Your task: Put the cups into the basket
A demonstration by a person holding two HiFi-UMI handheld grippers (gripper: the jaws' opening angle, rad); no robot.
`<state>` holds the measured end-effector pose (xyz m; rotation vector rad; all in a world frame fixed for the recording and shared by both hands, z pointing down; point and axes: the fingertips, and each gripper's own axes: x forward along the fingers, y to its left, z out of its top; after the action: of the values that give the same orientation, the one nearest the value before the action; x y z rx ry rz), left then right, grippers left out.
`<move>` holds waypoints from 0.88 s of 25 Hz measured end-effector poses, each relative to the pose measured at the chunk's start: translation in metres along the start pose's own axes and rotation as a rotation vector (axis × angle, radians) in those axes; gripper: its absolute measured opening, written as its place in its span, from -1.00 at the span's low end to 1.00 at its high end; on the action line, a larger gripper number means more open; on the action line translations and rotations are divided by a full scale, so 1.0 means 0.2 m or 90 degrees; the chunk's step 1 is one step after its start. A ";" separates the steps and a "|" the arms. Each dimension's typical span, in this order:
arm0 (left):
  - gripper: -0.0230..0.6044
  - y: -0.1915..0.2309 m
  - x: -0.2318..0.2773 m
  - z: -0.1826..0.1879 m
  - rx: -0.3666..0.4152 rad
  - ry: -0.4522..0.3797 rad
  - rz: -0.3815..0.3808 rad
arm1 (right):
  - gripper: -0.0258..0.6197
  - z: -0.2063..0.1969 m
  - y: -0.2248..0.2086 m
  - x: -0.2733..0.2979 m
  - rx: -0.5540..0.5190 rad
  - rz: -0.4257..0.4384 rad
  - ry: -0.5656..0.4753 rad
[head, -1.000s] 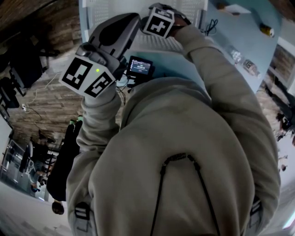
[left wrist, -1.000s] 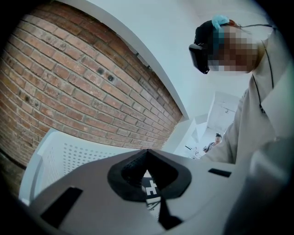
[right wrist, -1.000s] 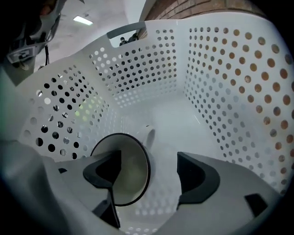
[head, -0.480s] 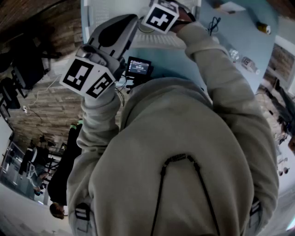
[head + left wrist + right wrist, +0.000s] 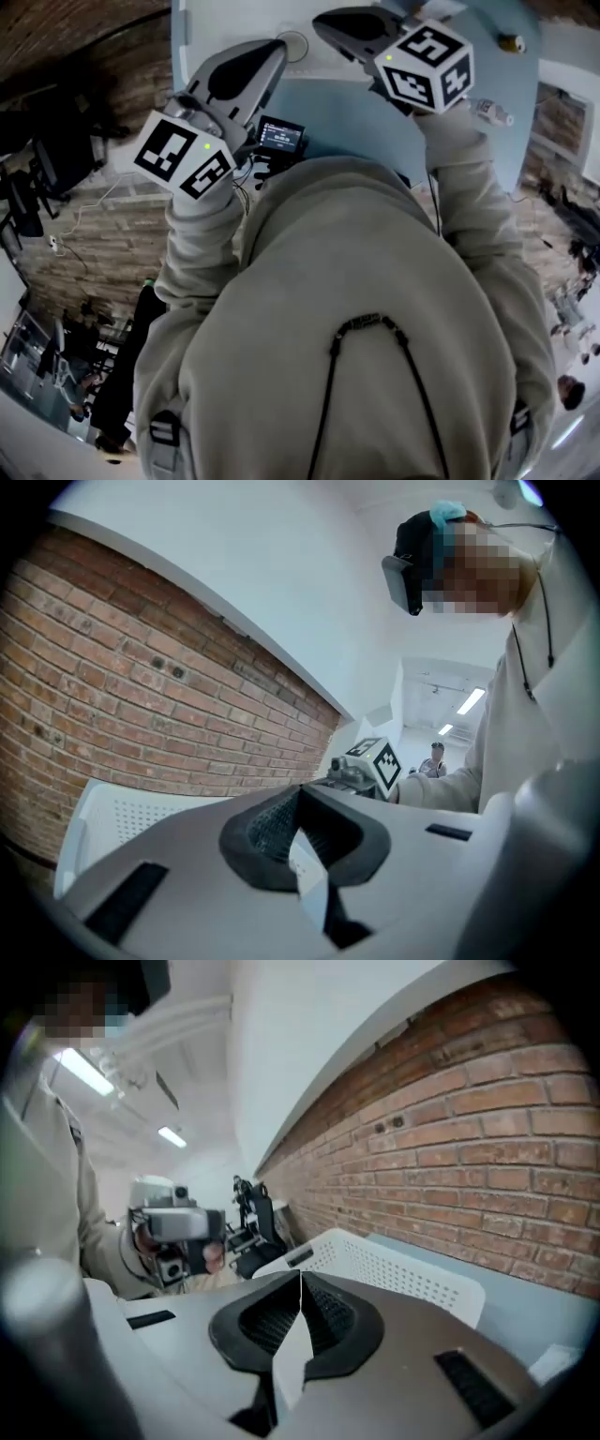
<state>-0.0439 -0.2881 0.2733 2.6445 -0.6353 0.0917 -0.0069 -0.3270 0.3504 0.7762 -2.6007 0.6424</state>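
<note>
Head view: person in a grey hoodie [image 5: 375, 328]. The left gripper [image 5: 267, 56] is at upper left and the right gripper [image 5: 333, 23] at top centre. Their bodies are well apart, and both are over the blue table [image 5: 375, 117].

Writing:
- The left marker cube [image 5: 183, 155] and right marker cube [image 5: 427, 67] carry black-and-white square codes only, with a green light on each.
- A small screen [image 5: 281, 136] just below the left gripper shows lit lines, too small to read.
- A bottle [image 5: 492, 111] lies on the table at upper right. Its label is unreadable.

Jaws:
- Left gripper view: tips together, gripping nothing.
- Right gripper view: the jaws have just been closing. They now meet tip to tip with nothing between them.

Task's things:
- The white perforated basket [image 5: 394, 1265] sits on the table, past the right jaw tips at centre right. In the left gripper view it is at lower left.
- A round rim [image 5: 292, 44] shows at top centre of the head view, between the two gripper noses. Can't tell if it's a cup.

Edges and room:
- The brick wall [image 5: 487, 1147] rises close behind the basket.
- Bare table shows at the lower right of the right gripper view.
- The table's left edge runs down the upper left of the head view, with plank floor [image 5: 94, 225] beyond it.
</note>
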 end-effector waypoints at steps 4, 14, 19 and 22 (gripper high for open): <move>-0.94 -0.11 -0.07 0.00 0.022 -0.011 -0.013 | -0.88 0.14 0.23 -0.26 0.051 0.030 -0.146; -0.94 -0.36 -0.14 0.04 0.061 -0.035 -0.046 | -0.89 0.12 0.46 -0.60 0.031 -0.013 -0.209; -0.94 -0.47 -0.17 0.04 0.073 -0.045 -0.059 | -0.89 0.11 0.55 -0.65 0.024 -0.015 -0.217; -0.94 -0.49 -0.18 0.03 0.080 -0.043 -0.061 | -0.88 0.11 0.57 -0.66 0.034 -0.010 -0.222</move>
<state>-0.0316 -0.1958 0.2247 2.8050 -0.5385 0.0145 0.0258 -0.1967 0.2364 1.0033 -2.8953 0.6220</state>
